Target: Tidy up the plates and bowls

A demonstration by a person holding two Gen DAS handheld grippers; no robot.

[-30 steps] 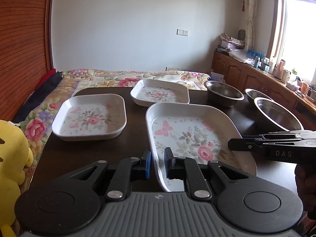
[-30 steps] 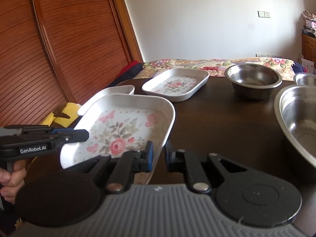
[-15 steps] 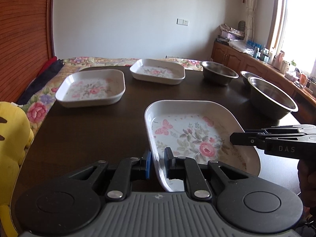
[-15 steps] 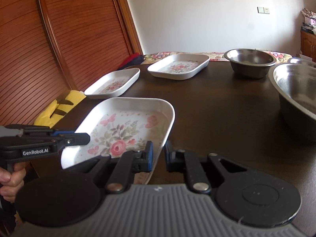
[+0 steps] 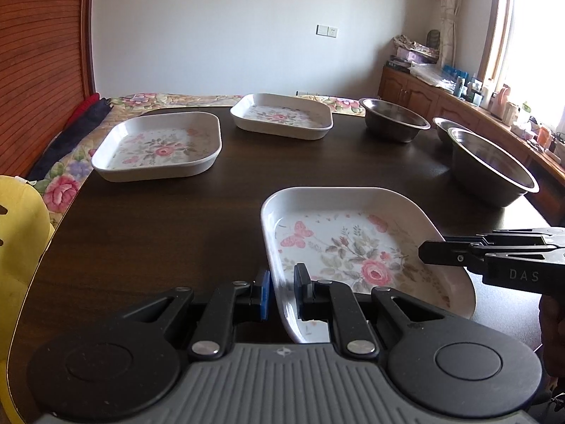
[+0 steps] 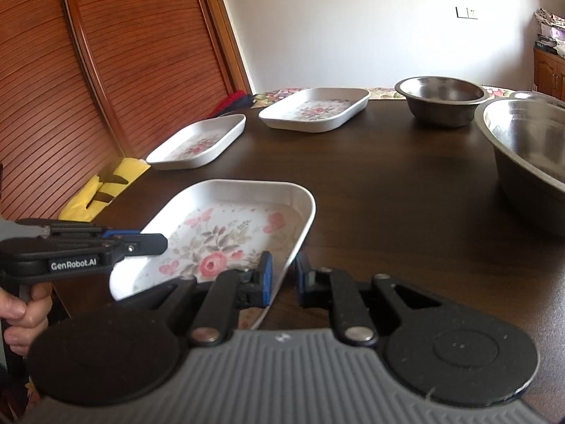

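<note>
A white rectangular plate with a pink rose and butterfly print (image 5: 335,243) (image 6: 226,226) is held low over the near end of the dark table (image 5: 176,229). My left gripper (image 5: 282,293) is shut on its left rim. My right gripper (image 6: 282,279) is shut on its right rim. Each gripper shows side-on in the other's view, the right gripper (image 5: 427,254) and the left gripper (image 6: 160,243). Two matching floral plates lie farther back, one on the left (image 5: 159,145) and one at the far middle (image 5: 282,115). I cannot tell whether the held plate touches the table.
Three steel bowls stand at the right: a large one (image 5: 491,166) (image 6: 526,141), a small one behind it (image 5: 443,127) and a medium one (image 5: 393,118) (image 6: 441,102). A yellow plush toy (image 5: 17,229) sits off the table's left edge. A flowered bedspread (image 5: 63,183) lies beyond.
Both grippers have carried the plate back toward the near end of the table and lower. The other plates and bowls now lie farther away.
</note>
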